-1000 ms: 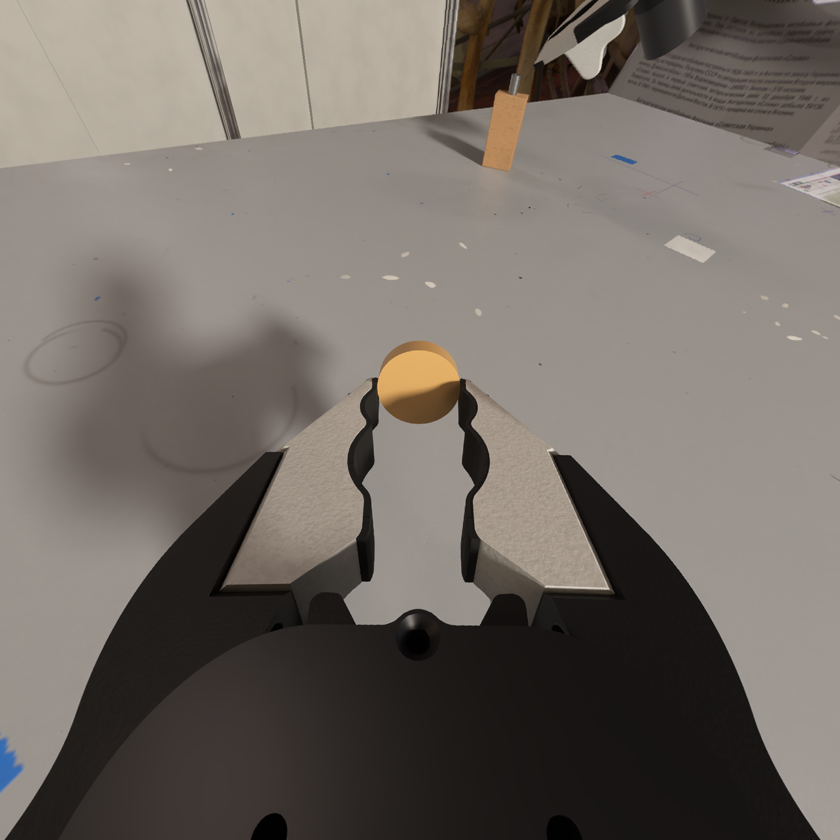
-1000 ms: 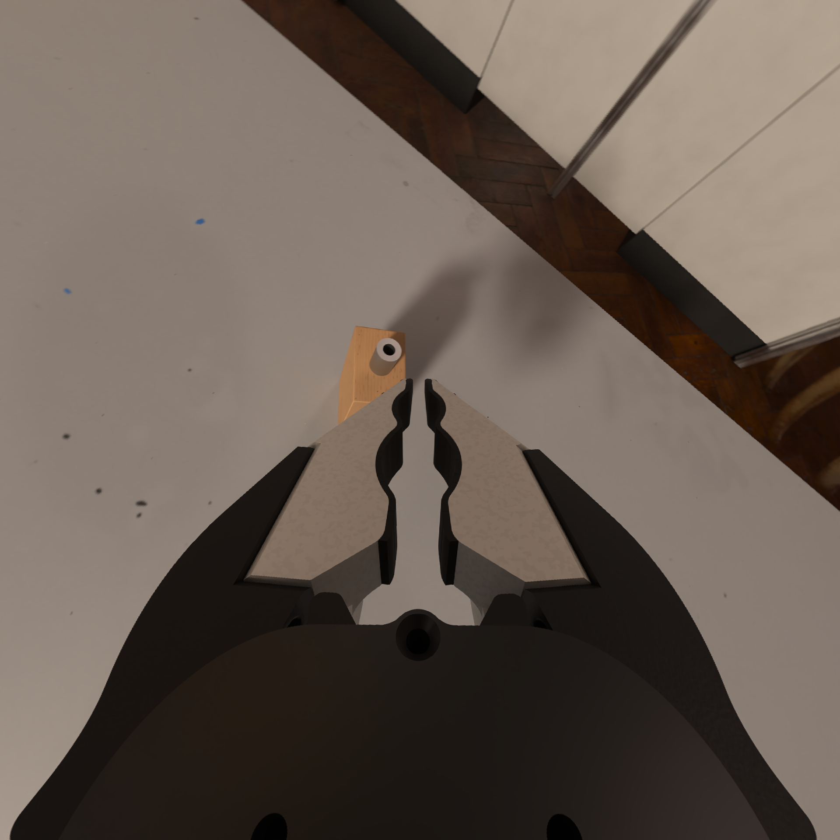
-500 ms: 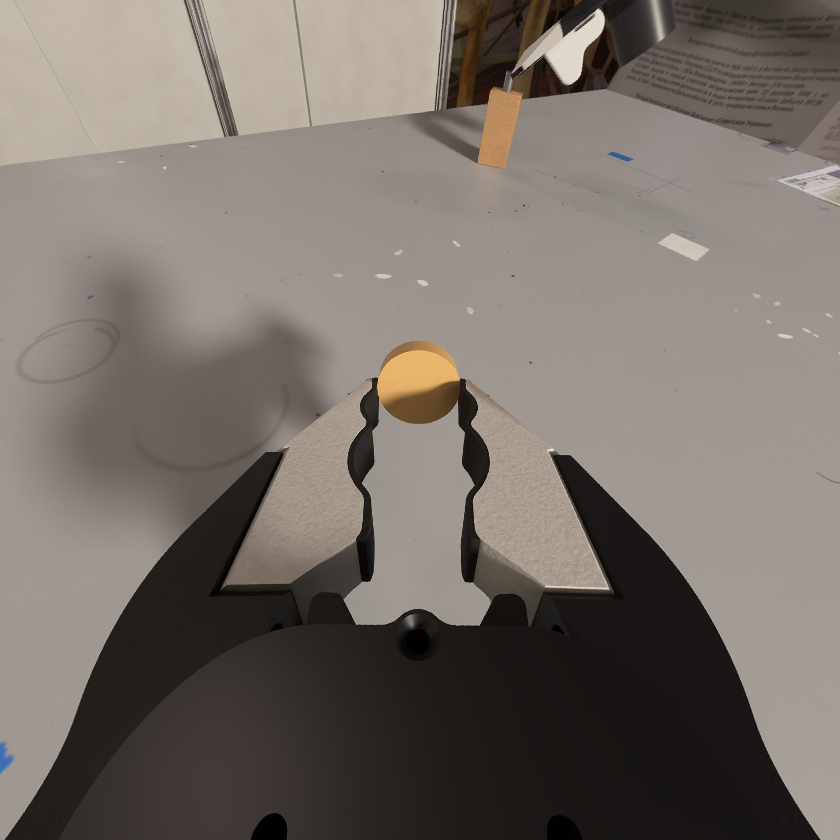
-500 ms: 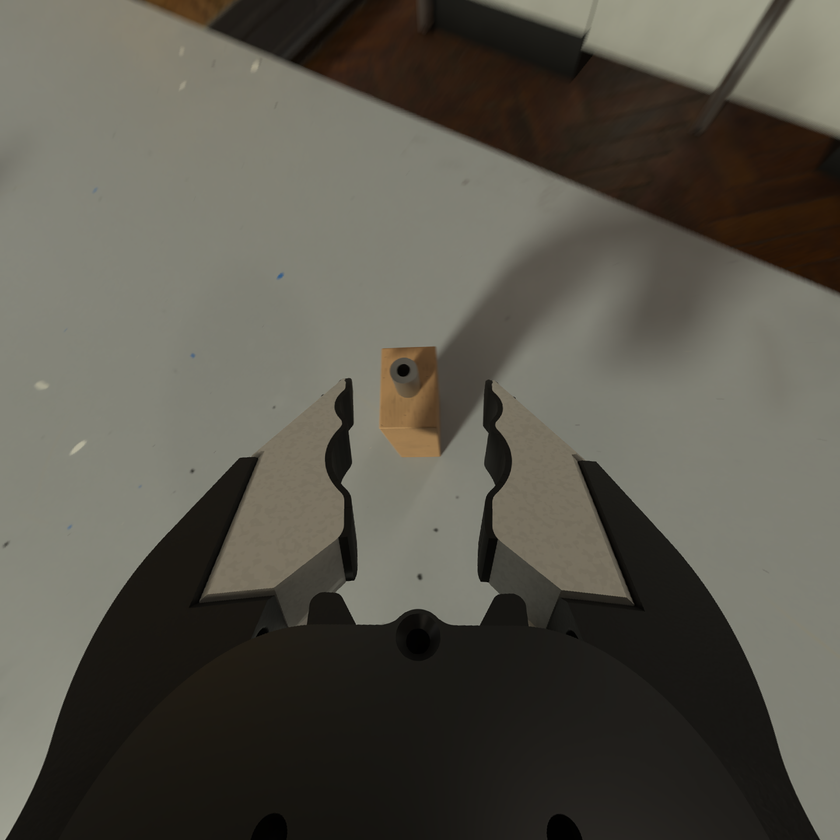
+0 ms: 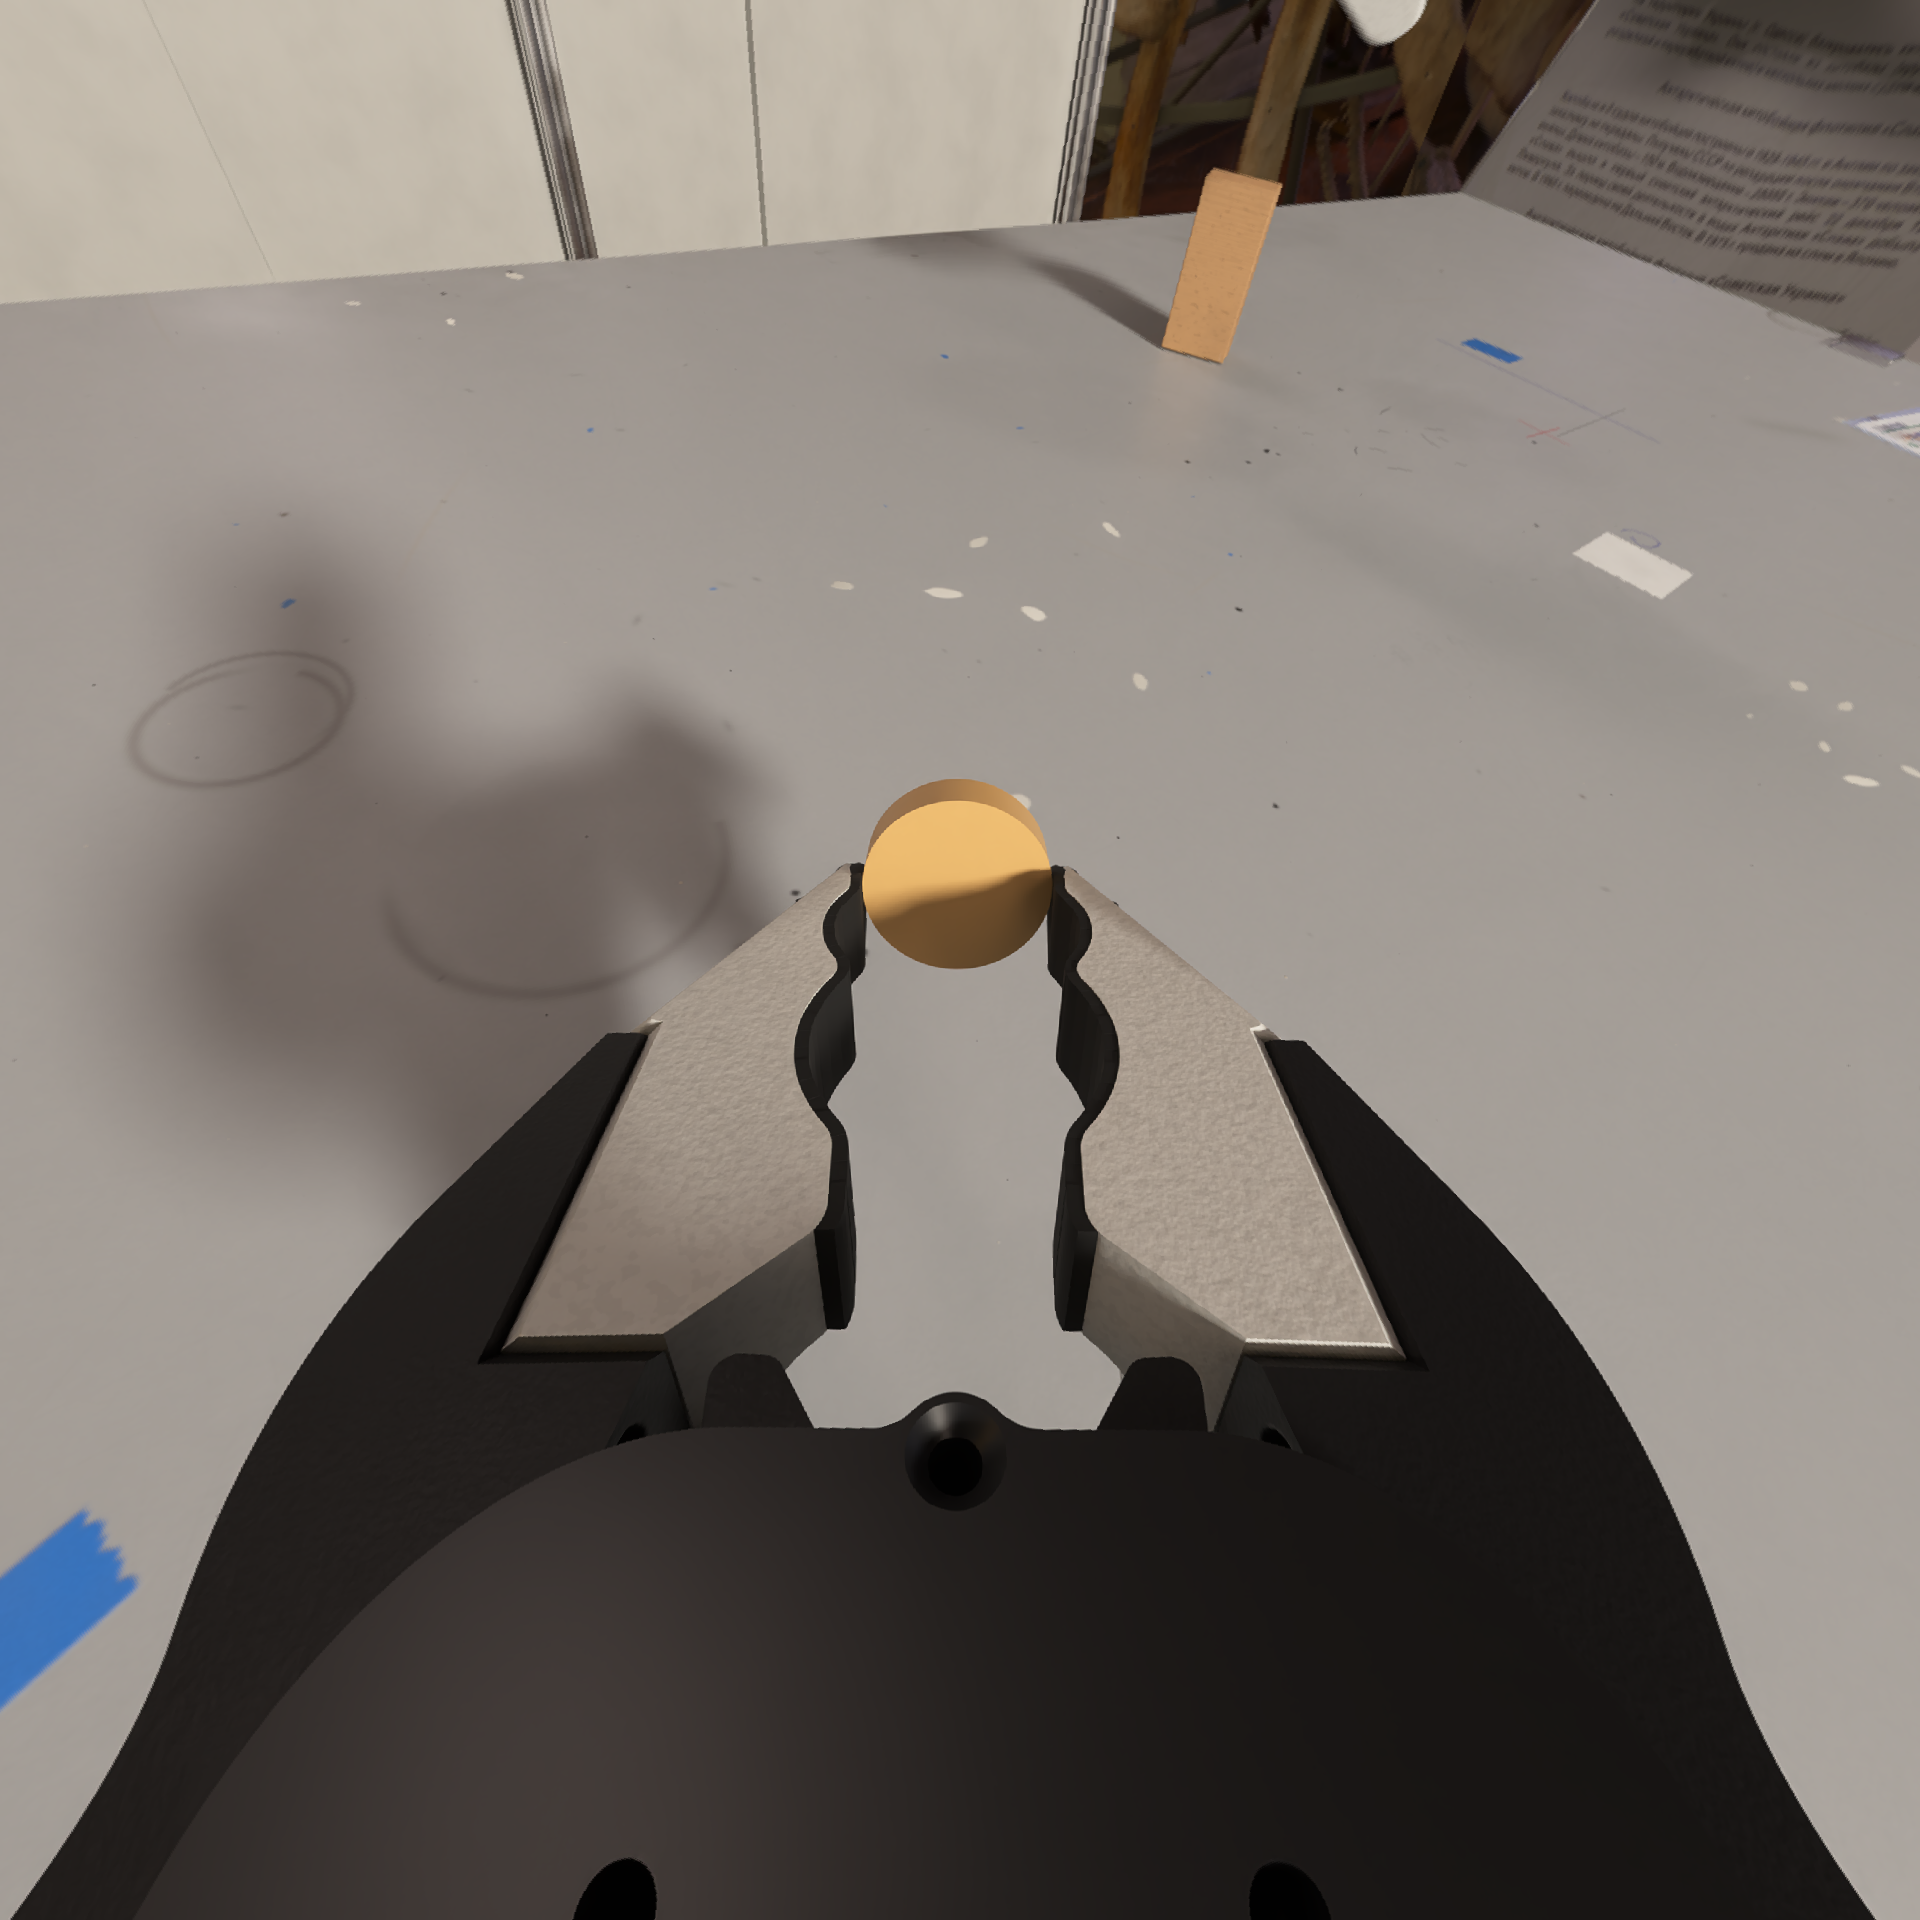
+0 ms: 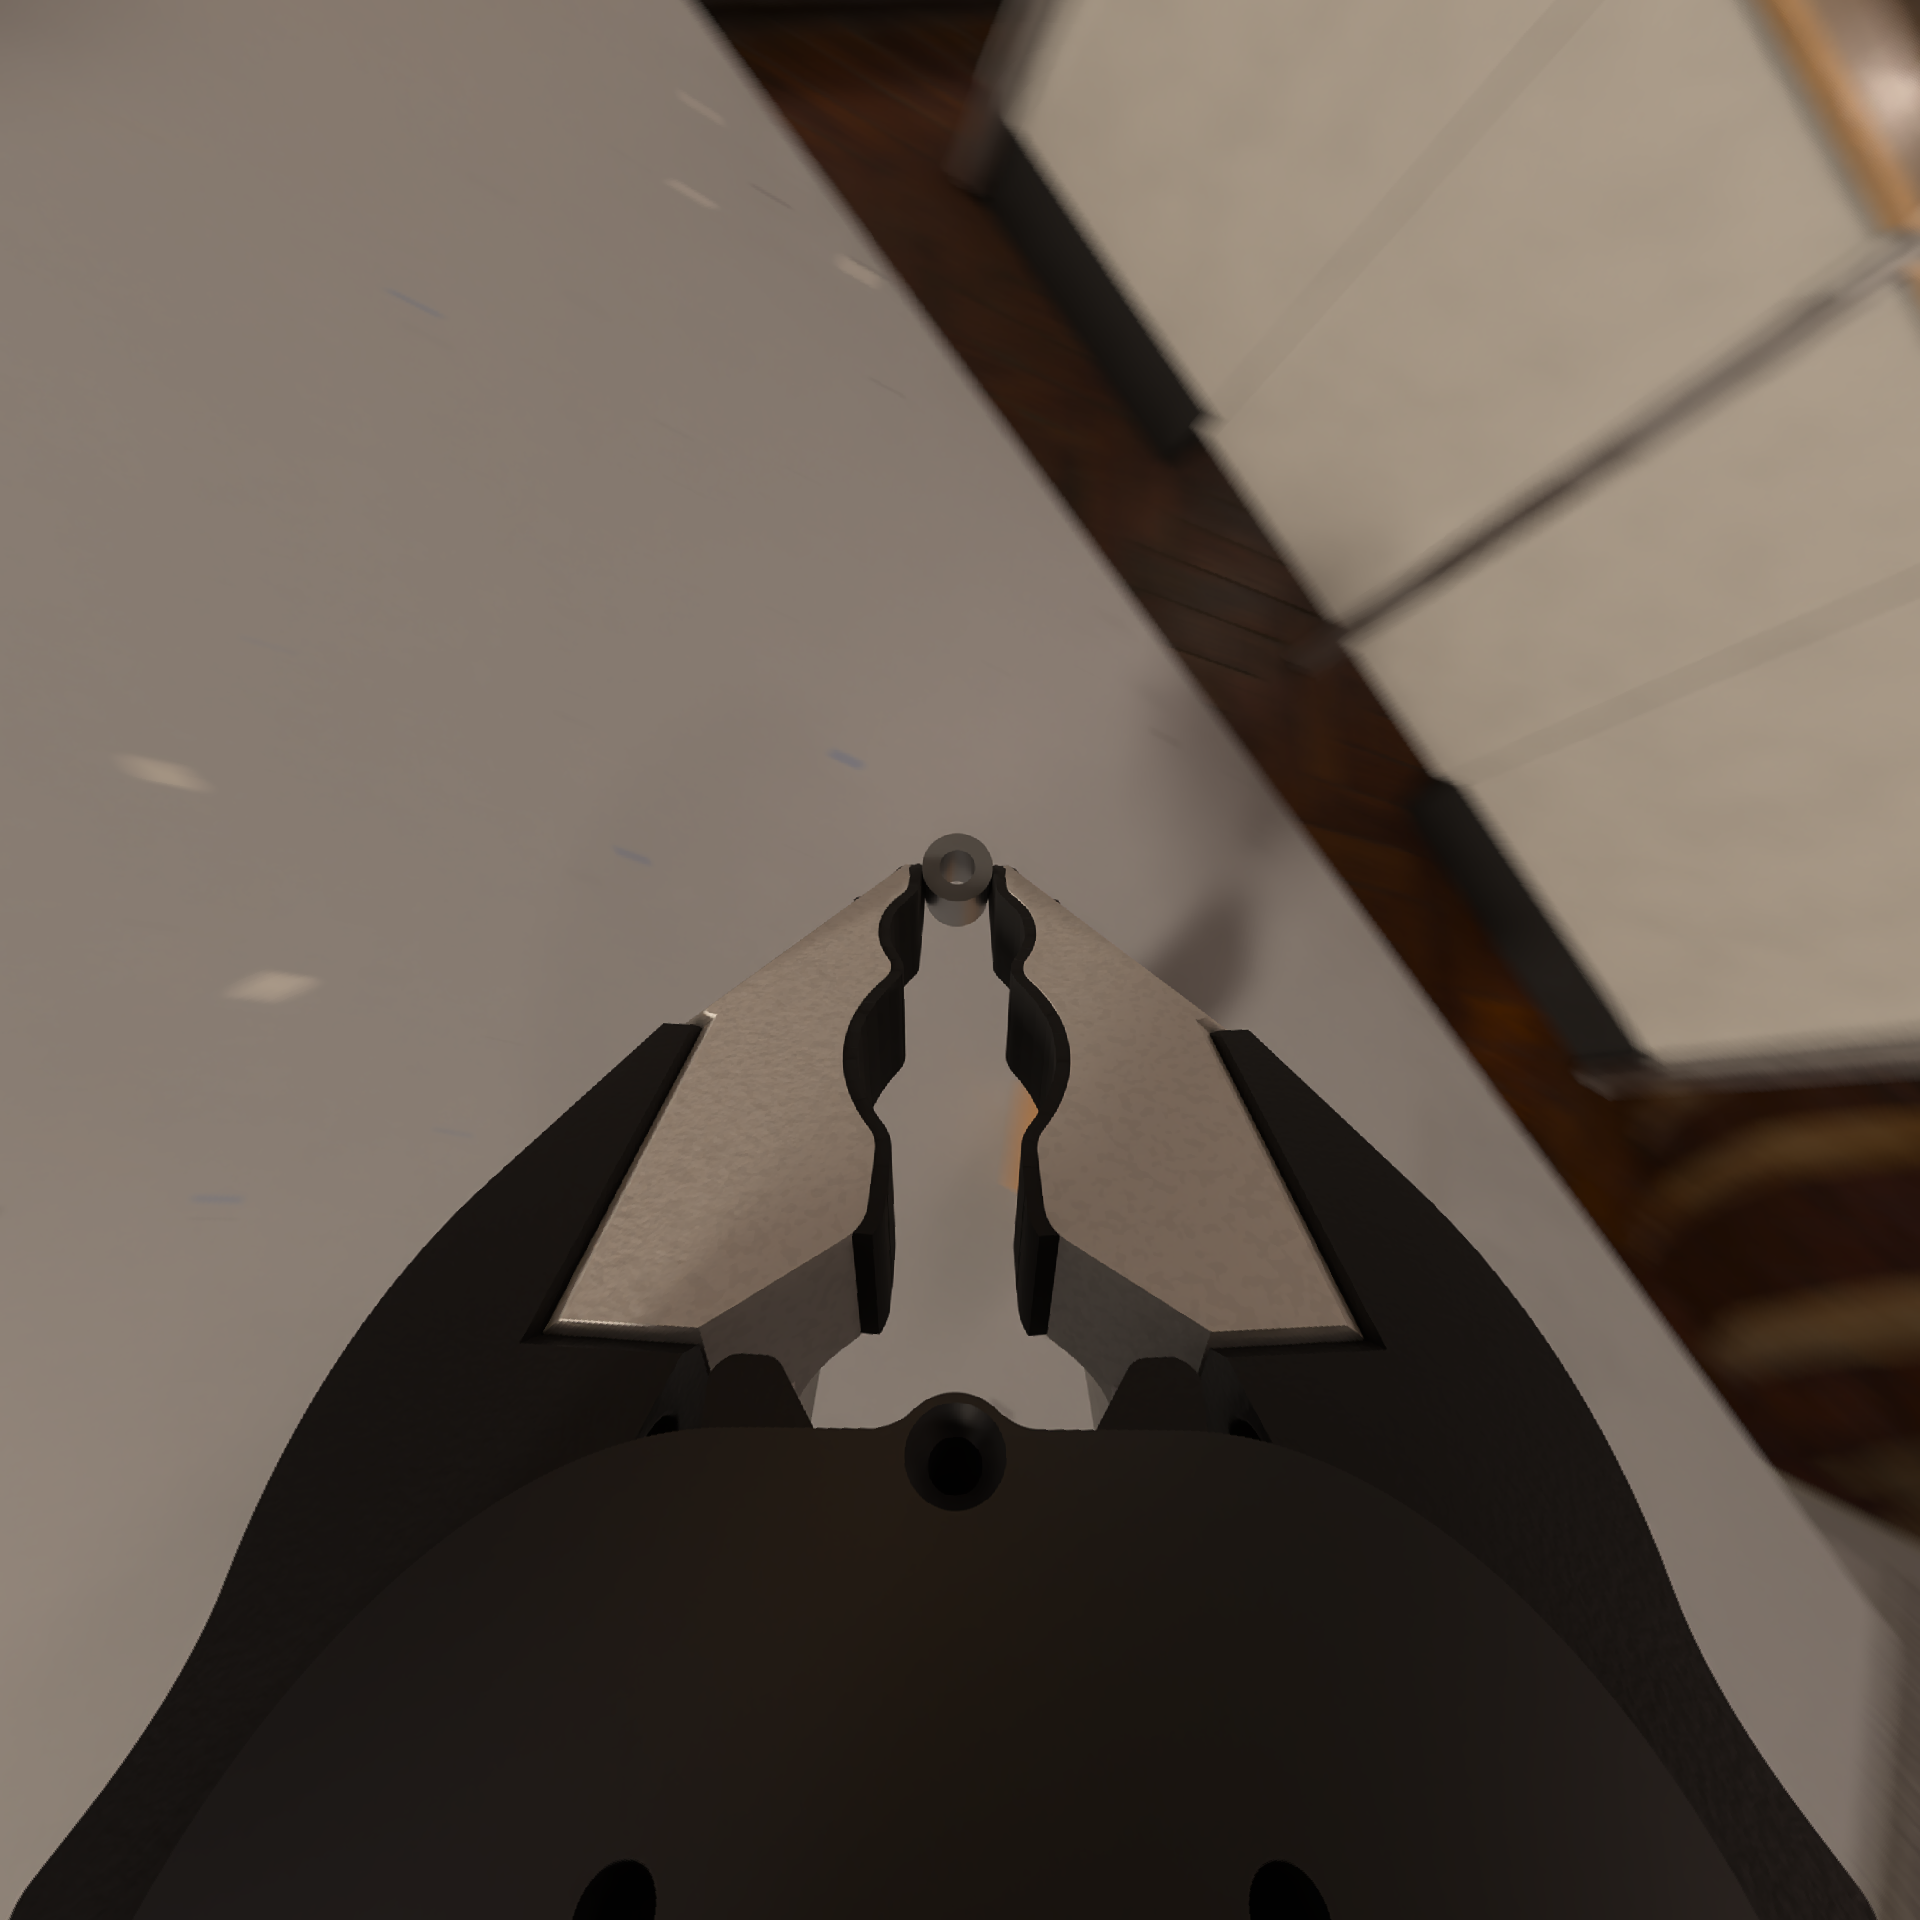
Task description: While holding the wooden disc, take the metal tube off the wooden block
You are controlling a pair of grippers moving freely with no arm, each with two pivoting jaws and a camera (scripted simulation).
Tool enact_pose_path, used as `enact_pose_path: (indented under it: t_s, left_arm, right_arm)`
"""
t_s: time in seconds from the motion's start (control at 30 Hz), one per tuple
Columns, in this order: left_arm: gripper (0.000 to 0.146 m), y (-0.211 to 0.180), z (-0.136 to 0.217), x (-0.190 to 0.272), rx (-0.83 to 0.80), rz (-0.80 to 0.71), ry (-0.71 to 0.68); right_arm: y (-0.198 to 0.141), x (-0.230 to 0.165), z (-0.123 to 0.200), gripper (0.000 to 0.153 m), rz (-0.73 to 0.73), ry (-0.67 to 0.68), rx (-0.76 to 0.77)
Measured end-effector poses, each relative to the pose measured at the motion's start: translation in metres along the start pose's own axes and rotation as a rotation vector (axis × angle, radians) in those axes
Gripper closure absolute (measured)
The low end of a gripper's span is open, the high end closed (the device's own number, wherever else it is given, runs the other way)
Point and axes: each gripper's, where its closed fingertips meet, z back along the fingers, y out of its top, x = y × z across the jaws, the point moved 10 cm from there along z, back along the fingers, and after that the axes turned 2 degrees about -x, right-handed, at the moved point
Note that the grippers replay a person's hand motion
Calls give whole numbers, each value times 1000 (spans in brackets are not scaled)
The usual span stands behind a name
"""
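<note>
My left gripper [image 5: 954, 883] is shut on the round wooden disc [image 5: 954, 878], held on edge between its fingertips above the grey table [image 5: 623, 520]. The wooden block [image 5: 1221, 268] stands upright at the table's far right edge in the left wrist view, with no tube showing on top. My right gripper [image 6: 958, 883] is shut on the small grey metal tube [image 6: 957, 878], seen end-on between its fingertips, lifted above the table [image 6: 416, 520]. A sliver of orange wood [image 6: 1023, 1132] shows between the right gripper's fingers, below the tube. A white bit of the other gripper [image 5: 1382, 16] shows at the top edge.
The table's far edge runs diagonally through the right wrist view, with dark wooden floor [image 6: 1299, 582] and white panels [image 6: 1558, 312] beyond. In the left wrist view a blue tape strip [image 5: 52, 1600] lies near left, a white patch [image 5: 1631, 564] at right, a printed board [image 5: 1745, 156] at far right.
My right gripper has closed on the metal tube and lifted it off the wooden block, tilting away. The block now stands bare. My left gripper keeps the disc and has barely moved.
</note>
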Motion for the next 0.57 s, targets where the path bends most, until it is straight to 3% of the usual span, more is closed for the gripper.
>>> enact_pose_path:
  t_s: [0.17, 0.27, 0.37, 0.47, 0.57]
  left_arm:
    - [111, -1, 3, -4, 22, 15, -2]
    - [111, -5, 12, -7, 26, 8, 20]
    - [111, -11, 24, -13, 36, 25, 42]
    - [111, -20, 36, -20, 51, 58, 53]
    - [111, -27, 47, -25, 60, 75, 61]
  right_arm:
    - [55, -67, -38, 141, -27, 429, 85]
    - [85, -107, -69, 141, -9, 597, 66]
    - [110, -145, -98, 141, -94, 866, 38]
    - [129, -190, -117, 141, -130, 1101, -18]
    - [141, -228, -129, 141, -168, 1254, -78]
